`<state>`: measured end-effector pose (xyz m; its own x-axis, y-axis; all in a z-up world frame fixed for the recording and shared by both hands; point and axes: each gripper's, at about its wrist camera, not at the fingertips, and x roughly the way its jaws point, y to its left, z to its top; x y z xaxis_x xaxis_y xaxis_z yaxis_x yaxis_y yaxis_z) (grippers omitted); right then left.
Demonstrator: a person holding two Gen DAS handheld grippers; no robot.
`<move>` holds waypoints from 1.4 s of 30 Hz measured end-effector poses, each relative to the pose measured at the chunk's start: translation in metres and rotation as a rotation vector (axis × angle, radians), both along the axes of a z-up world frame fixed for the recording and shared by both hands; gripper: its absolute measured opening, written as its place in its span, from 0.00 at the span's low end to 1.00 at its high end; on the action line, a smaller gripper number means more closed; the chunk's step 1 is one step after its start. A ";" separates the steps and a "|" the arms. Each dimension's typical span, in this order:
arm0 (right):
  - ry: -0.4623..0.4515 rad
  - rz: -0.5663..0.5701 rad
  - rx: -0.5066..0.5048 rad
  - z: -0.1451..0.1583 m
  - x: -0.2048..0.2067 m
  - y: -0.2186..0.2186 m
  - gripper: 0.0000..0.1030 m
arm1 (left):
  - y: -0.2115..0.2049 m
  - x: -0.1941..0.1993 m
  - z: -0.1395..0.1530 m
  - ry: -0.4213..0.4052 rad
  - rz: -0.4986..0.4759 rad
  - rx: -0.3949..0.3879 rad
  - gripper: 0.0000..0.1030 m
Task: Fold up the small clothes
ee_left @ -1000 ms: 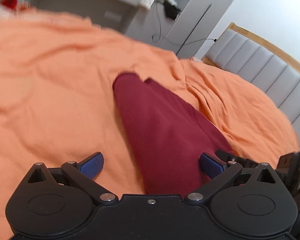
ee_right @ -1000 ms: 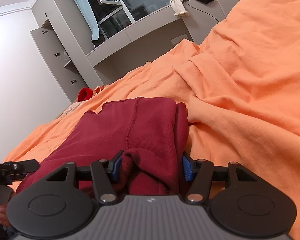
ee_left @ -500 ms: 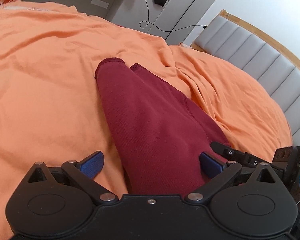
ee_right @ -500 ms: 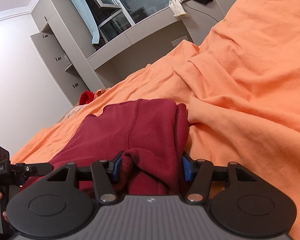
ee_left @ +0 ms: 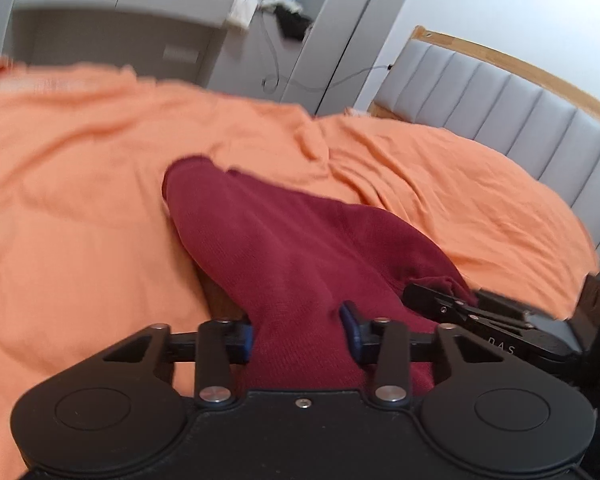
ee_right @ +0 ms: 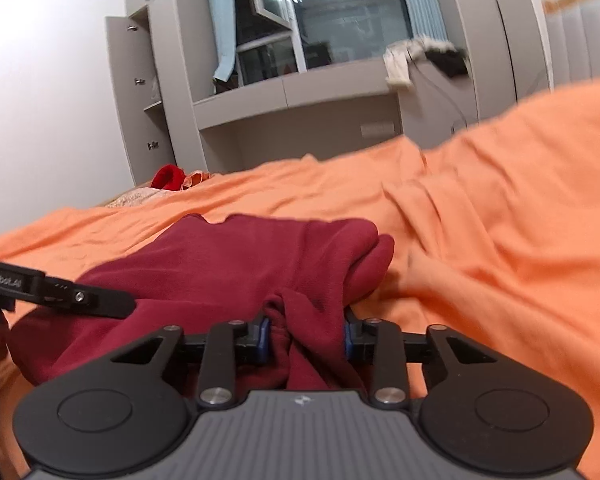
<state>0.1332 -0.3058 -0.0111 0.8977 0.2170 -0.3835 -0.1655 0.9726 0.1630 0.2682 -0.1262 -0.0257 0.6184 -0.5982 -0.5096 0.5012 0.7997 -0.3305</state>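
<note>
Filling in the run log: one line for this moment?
left gripper: shut on maroon garment | right gripper: shut on maroon garment | orange bedsheet underneath

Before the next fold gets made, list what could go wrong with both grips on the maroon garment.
1. The right hand-held gripper is shut on a thick bunch of the maroon garment; layers could slip out unevenly and spoil the fold.
2. The left hand-held gripper pinches cloth close beside the right one, so most of the garment lies free and may drag or twist.
3. The orange bedsheet is wrinkled and could rumple the garment when it is laid down.
</note>
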 end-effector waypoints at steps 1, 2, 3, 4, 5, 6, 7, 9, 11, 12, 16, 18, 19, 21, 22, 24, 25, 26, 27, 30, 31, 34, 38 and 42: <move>-0.023 0.001 -0.036 0.003 -0.002 0.006 0.29 | -0.003 -0.004 0.004 -0.035 -0.001 0.024 0.36; -0.048 0.002 -0.072 0.007 -0.005 0.013 0.28 | -0.006 -0.007 0.008 -0.066 -0.005 0.048 0.35; -0.073 0.003 -0.101 0.010 -0.007 0.020 0.27 | -0.008 -0.010 0.012 -0.096 -0.009 0.071 0.34; -0.092 0.003 -0.115 0.013 -0.006 0.024 0.26 | -0.010 -0.013 0.015 -0.129 -0.011 0.096 0.33; -0.112 0.002 -0.122 0.017 -0.007 0.029 0.26 | -0.011 -0.016 0.019 -0.157 -0.011 0.115 0.33; -0.127 0.003 -0.124 0.020 -0.006 0.032 0.26 | -0.012 -0.019 0.023 -0.191 -0.010 0.136 0.32; -0.142 0.004 -0.128 0.023 -0.005 0.037 0.25 | -0.012 -0.021 0.026 -0.223 -0.006 0.156 0.32; -0.169 0.011 -0.135 0.027 -0.002 0.045 0.25 | -0.010 -0.026 0.032 -0.297 0.013 0.198 0.32; -0.206 0.018 -0.153 0.031 0.003 0.058 0.25 | -0.005 -0.027 0.038 -0.356 0.040 0.228 0.32; -0.226 0.020 -0.164 0.033 0.007 0.064 0.25 | -0.001 -0.027 0.041 -0.385 0.057 0.241 0.32; -0.287 0.055 -0.208 0.035 0.031 0.091 0.25 | 0.011 -0.020 0.040 -0.517 0.130 0.327 0.33; -0.296 0.074 -0.221 0.033 0.045 0.104 0.24 | 0.017 -0.013 0.032 -0.539 0.163 0.374 0.33; -0.294 0.083 -0.231 0.031 0.052 0.109 0.24 | 0.020 -0.010 0.029 -0.536 0.179 0.387 0.33; -0.276 0.105 -0.252 0.028 0.064 0.119 0.24 | 0.025 -0.002 0.023 -0.499 0.201 0.398 0.34; -0.261 0.111 -0.268 0.027 0.069 0.124 0.25 | 0.027 0.003 0.020 -0.468 0.204 0.401 0.35; -0.210 0.112 -0.297 0.022 0.077 0.130 0.25 | 0.028 0.010 0.016 -0.413 0.203 0.422 0.38; -0.186 0.107 -0.297 0.018 0.081 0.131 0.25 | 0.028 0.012 0.013 -0.387 0.206 0.438 0.39; -0.161 0.098 -0.291 0.015 0.084 0.130 0.26 | 0.028 0.014 0.012 -0.369 0.212 0.451 0.40; -0.135 0.090 -0.281 0.012 0.088 0.128 0.26 | 0.029 0.013 0.011 -0.364 0.217 0.456 0.43; -0.078 0.082 -0.224 0.007 0.095 0.119 0.30 | 0.034 0.011 0.010 -0.360 0.224 0.463 0.48; -0.064 0.084 -0.221 0.005 0.095 0.115 0.32 | 0.034 0.009 0.008 -0.360 0.225 0.473 0.48; -0.020 0.079 -0.232 -0.003 0.097 0.114 0.42 | 0.035 0.009 0.005 -0.350 0.233 0.493 0.52; 0.015 0.071 -0.216 -0.010 0.098 0.110 0.52 | 0.032 0.011 0.006 -0.333 0.265 0.510 0.66; 0.023 0.046 -0.201 -0.010 0.097 0.105 0.66 | 0.033 0.012 0.010 -0.317 0.306 0.503 0.77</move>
<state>0.2301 -0.2006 -0.0212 0.8792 0.1743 -0.4435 -0.2087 0.9775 -0.0296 0.2801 -0.0928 -0.0160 0.8881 -0.1087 -0.4466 0.2387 0.9394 0.2460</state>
